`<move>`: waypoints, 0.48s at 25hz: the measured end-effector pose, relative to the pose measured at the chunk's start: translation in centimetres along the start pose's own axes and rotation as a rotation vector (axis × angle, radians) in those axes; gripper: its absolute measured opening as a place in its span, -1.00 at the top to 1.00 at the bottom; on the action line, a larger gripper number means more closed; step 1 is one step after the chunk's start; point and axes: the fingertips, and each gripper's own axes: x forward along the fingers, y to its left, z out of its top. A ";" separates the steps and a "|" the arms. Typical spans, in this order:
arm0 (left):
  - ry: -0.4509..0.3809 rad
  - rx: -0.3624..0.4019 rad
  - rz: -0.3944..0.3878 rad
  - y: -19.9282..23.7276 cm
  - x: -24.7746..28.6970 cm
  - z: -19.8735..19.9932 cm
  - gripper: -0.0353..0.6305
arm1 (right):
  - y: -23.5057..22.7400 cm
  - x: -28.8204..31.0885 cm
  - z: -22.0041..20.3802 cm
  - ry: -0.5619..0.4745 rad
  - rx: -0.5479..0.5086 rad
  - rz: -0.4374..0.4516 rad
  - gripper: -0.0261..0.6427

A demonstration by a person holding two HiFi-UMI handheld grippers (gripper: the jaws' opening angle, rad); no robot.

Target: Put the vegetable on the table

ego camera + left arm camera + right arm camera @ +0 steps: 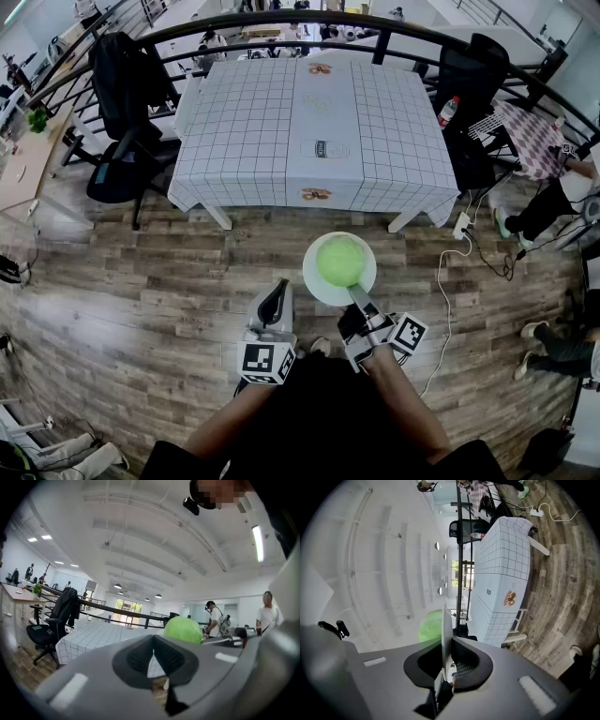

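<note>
A round green cabbage (341, 260) sits on a white plate (315, 277), held above the wooden floor in front of the table (244, 122) with its white checked cloth. My right gripper (357, 296) is shut on the plate's near rim. In the right gripper view the plate (446, 625) stands edge-on between the jaws, with the cabbage (429, 626) to its left. My left gripper (276, 292) hangs left of the plate, shut and holding nothing. From the left gripper view the cabbage (183, 629) shows beyond the jaws, with the table (105, 637) behind it.
Black office chairs stand at the table's left (122, 159) and right (469, 80), and a curved black railing (309, 23) runs behind it. A power strip (461, 225) and its cable lie on the floor at the right. A person (548, 192) is at the right edge.
</note>
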 end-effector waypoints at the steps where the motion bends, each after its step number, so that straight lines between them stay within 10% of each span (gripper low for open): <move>1: -0.001 -0.001 -0.002 -0.7 -0.7 0.6 0.88 | 0.9 -0.8 -0.2 0.001 -0.004 -0.003 0.86; 12: -0.016 -0.007 -0.006 -2.4 0.8 0.8 0.88 | 0.7 -1.5 1.9 0.000 0.015 -0.012 0.85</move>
